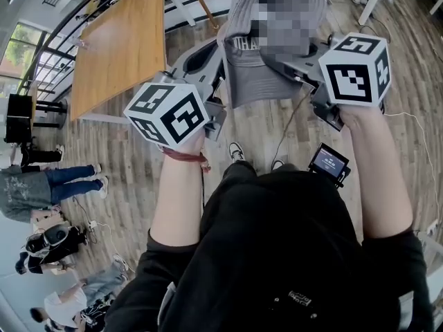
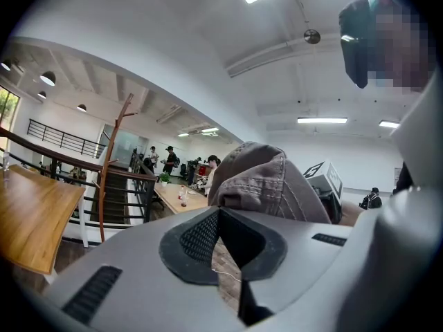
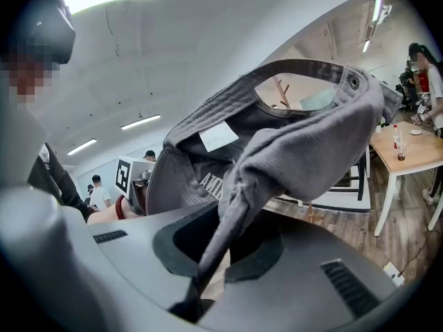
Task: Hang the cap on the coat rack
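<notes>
Cap (image 3: 297, 144), clamped in right gripper (image 3: 208, 272), just beyond left gripper (image 2: 232, 268)

- A person in a black top (image 1: 277, 254) holds both arms out ahead, above a wood-plank floor (image 1: 263, 126).
- The left gripper (image 1: 219, 75), topped by its marker cube, meets the left edge of a grey cap (image 1: 252, 81). A red band (image 1: 185, 156) rings that wrist.
- The right gripper (image 1: 277, 62) reaches the cap's right side.
- The cap is up off the floor, between the two grippers.
- A wooden table (image 1: 118, 47) stands at upper left.
- A small screen device (image 1: 329, 162) shows beside the right forearm.
- Other people (image 1: 55, 182) are at the left edge.
</notes>
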A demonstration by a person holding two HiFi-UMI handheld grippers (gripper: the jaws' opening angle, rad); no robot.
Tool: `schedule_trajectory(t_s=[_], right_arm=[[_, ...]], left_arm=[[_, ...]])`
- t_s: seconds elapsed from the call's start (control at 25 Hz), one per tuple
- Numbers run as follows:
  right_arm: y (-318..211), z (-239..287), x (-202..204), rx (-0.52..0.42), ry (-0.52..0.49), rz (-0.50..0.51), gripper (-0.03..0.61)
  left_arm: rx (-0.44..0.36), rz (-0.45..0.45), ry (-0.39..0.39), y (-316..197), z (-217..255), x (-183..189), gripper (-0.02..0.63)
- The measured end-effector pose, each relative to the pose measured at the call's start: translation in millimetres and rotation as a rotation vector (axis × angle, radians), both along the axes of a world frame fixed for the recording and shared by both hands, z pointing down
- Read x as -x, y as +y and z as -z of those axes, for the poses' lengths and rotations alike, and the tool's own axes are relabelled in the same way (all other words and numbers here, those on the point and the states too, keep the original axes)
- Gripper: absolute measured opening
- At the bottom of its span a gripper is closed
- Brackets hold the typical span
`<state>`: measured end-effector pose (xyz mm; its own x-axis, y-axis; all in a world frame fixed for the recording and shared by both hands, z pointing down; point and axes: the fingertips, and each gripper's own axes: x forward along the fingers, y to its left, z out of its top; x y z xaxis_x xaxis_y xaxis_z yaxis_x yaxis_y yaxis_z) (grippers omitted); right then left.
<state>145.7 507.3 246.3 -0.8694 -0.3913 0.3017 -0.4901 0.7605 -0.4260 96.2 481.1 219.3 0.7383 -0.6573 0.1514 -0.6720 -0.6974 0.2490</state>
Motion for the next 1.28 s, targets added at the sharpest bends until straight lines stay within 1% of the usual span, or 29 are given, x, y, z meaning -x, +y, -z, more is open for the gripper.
schedule_trajectory(t_s=[0.2, 0.32, 0.56, 0.64, 0.8, 1.04, 1.12, 1.28], right_arm=[[-6.8, -9.3, -3.0, 0.006, 0.001, 0.000, 0.032], [-8.8, -11.4, -6.8, 0.003, 0.012, -0.001, 0.032], [-18.1, -13.8, -0.8, -0.012, 0.045, -0.014, 0.032], [-35.8, -14.5, 2.7, -0.009, 0.060, -0.023, 0.032], [-86.7, -14.4, 13.7, 0.001, 0.089, -0.046, 0.032], [-175.3, -17.0, 49.1, 0.014, 0.128, -0.091, 0.032], [-188.0, -16.2, 54.2, 0.015, 0.133, -0.098, 0.032], [-191.1, -11.0, 56.7, 0.002, 0.126, -0.124, 0.032]], left_arm=[[0.001, -0.007, -0.008, -4.9, -8.3, -4.4, 0.006], [0.000, -0.012, 0.003, -8.5, -11.0, -8.7, 0.006], [-0.021, -0.037, 0.020, -22.0, -13.8, -6.2, 0.006], [-0.021, -0.053, 0.024, -39.8, -14.9, -3.3, 0.006], [-0.012, -0.088, 0.042, -91.2, -16.8, 7.2, 0.006], [0.019, -0.119, 0.074, -180.7, -22.3, 42.1, 0.006], [0.019, -0.131, 0.080, -193.9, -22.0, 46.8, 0.006], [-0.003, -0.156, 0.069, -198.9, -15.9, 47.6, 0.006]])
